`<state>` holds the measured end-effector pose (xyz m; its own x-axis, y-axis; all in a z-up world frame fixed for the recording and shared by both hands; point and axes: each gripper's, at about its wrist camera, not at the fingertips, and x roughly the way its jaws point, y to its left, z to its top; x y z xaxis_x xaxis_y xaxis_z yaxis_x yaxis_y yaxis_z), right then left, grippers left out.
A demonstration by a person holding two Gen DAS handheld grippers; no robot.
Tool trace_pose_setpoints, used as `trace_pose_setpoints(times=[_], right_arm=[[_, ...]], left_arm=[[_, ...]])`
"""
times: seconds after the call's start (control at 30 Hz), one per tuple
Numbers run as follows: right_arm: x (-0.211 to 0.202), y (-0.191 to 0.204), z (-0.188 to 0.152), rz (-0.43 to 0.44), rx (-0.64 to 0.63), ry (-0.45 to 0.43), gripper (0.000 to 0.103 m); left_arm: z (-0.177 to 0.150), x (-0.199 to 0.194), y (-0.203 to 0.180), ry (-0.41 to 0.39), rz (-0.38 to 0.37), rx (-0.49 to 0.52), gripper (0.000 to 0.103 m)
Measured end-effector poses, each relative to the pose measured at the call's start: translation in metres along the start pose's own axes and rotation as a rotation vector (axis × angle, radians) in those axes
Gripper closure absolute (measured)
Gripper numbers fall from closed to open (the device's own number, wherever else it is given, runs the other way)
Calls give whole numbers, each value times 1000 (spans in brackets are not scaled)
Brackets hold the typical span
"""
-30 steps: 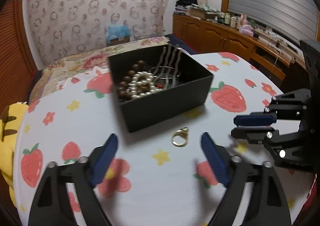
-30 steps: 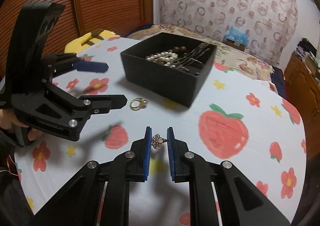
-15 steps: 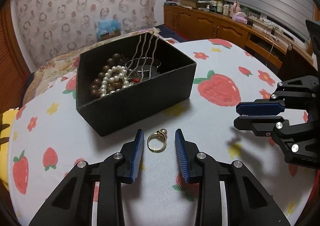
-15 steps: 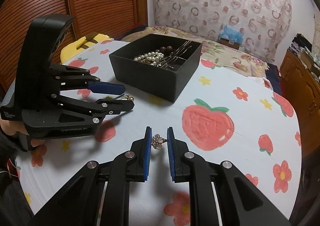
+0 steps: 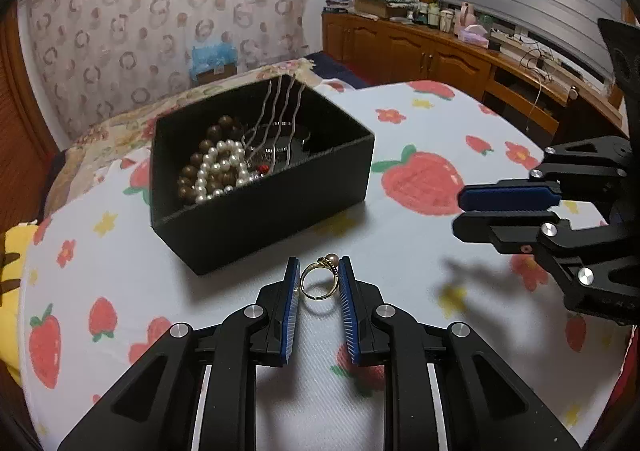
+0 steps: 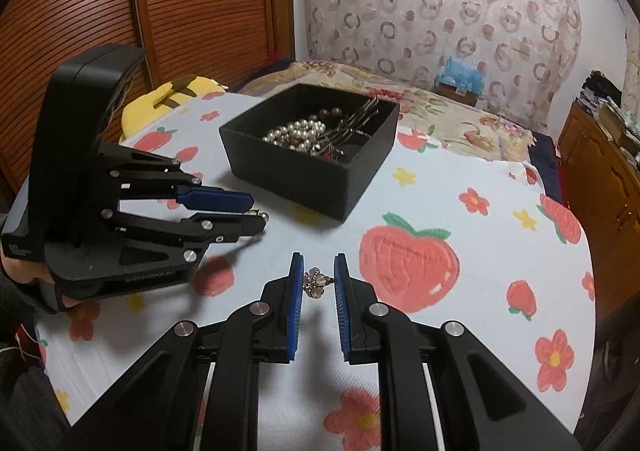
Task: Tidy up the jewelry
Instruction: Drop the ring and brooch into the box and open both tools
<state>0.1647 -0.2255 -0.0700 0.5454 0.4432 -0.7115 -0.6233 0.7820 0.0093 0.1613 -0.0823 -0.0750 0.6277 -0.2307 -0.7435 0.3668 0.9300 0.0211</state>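
Observation:
A black open box [image 5: 280, 207] on the strawberry tablecloth holds a pearl string [image 5: 218, 171], brown beads and wavy hairpins. My left gripper [image 5: 319, 283] is closed on a gold ring with a pearl [image 5: 318, 279], just in front of the box. In the right wrist view my right gripper [image 6: 317, 281] is shut on a small pink flower earring [image 6: 316, 283], held over the cloth. The box [image 6: 320, 171] lies ahead of it, and the left gripper [image 6: 240, 211] is to its left.
The round table's cloth [image 5: 420, 179] ends near a bed with a floral cover [image 6: 460, 123] behind. A wooden sideboard [image 5: 460, 59] stands at the right. A yellow cushion [image 6: 168, 99] lies at the table's left edge.
My left gripper moved forward around the gold ring and closed on it. My right gripper kept hold of the earring and drifted slightly.

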Motion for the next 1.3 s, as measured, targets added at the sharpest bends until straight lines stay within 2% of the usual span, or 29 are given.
trace_pose_setpoints(times=[0.33,0.5,0.73,0.9,0.93,0.97,1.0,1.3], right_arm=[[1,-2,46,3,15,-54,86],[12,-13,72,35,72,-81,86],[33,-21,94,28,100,-77,85],[38,-23,101,37,107,-75,84],[39,-24,102,35,111,-73,81],[39,-23,102,34,117,-71,72],[41,-25,101,34,127,-73,70],[31,-42,89,0,165,-94,70]], left_arm=[[10,-26,15,-64,19,-20,85],[21,-36,26,-97,33,-44,85],[36,-43,40,-133,57,-71,85],[43,-41,48,-137,69,-78,85],[44,-38,49,-136,69,-80,85],[46,-36,50,-136,71,-82,85],[47,-34,52,-136,73,-87,85],[67,-13,68,-147,83,-150,85]])
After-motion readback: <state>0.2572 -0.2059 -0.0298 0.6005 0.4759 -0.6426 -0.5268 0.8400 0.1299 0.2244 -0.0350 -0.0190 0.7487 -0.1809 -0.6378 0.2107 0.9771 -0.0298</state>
